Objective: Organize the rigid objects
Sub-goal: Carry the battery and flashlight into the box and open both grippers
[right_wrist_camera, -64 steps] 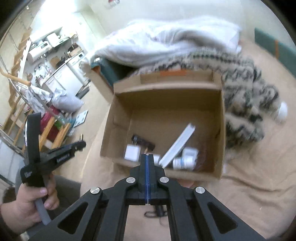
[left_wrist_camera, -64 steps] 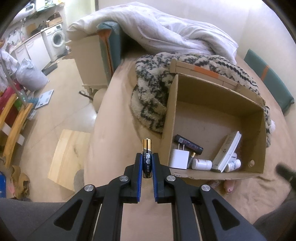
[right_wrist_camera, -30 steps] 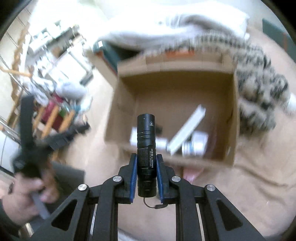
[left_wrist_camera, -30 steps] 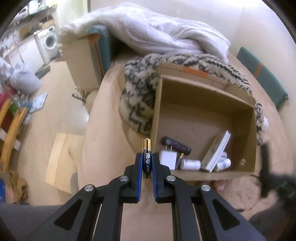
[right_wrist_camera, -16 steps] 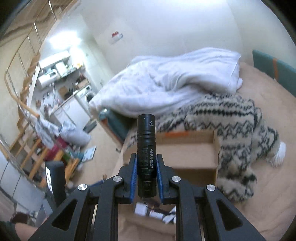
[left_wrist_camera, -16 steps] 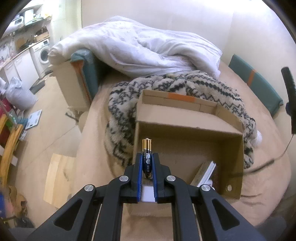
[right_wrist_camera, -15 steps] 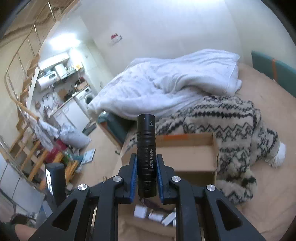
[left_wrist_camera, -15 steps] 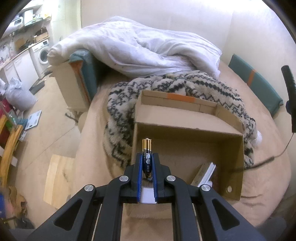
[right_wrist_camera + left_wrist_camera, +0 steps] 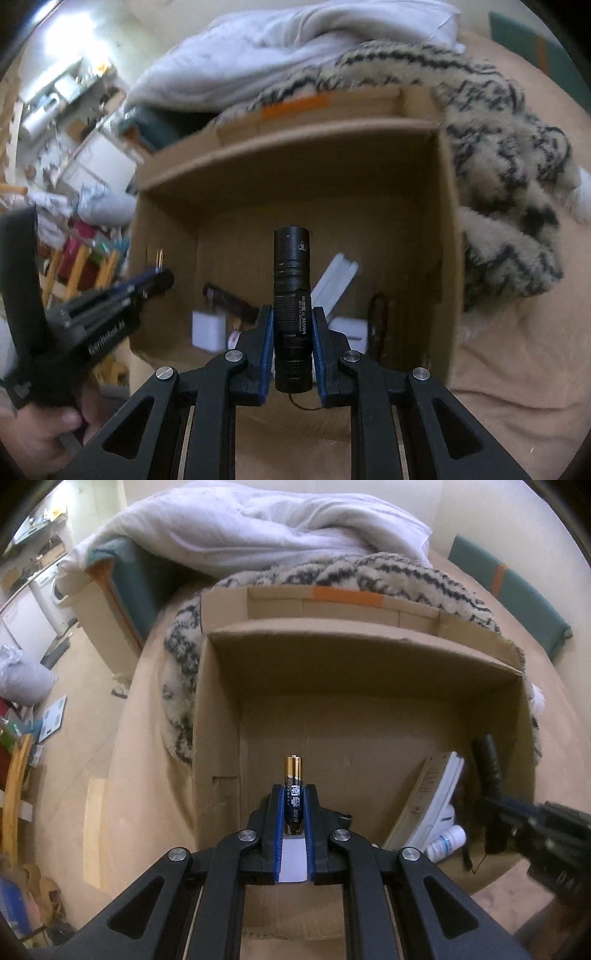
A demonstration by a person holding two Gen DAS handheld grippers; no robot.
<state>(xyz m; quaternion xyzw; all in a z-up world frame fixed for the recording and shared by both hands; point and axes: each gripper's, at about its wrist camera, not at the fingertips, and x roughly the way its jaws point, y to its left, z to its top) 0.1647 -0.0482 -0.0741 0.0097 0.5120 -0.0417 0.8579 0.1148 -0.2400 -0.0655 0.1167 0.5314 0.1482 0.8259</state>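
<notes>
Room: bedroom edge, washer and floor clutter far left of the cardboard box (image 9: 218,709); I see both wrist views aimed down into it.
Bed (image 9: 147,738): tan sheet, the box sits on it.
Duvet (image 9: 280,524): white, heaped behind the box.
Patterned blanket (image 9: 506,177): cream and black, wraps the box's far and right sides, touching it.
Cardboard box: open top, orange tape on far flap.
Right gripper (image 9: 293,336): over the box's near wall; I read its tongs as clamped on the flashlight (image 9: 291,302).
Left gripper (image 9: 294,808): over the box's near-left part, tongs clamped on the AA battery (image 9: 293,790).
Flashlight: black, upright between blue pads, above the box interior, blurred in the left view at the box's right wall.
White remote (image 9: 424,801): leaning in the box's right side.
White charger (image 9: 208,330): on the box floor, near-left.
Small bottle (image 9: 445,843): white, box's near-right corner beside the remote.
AA battery: gold tip up, above the box floor.
</notes>
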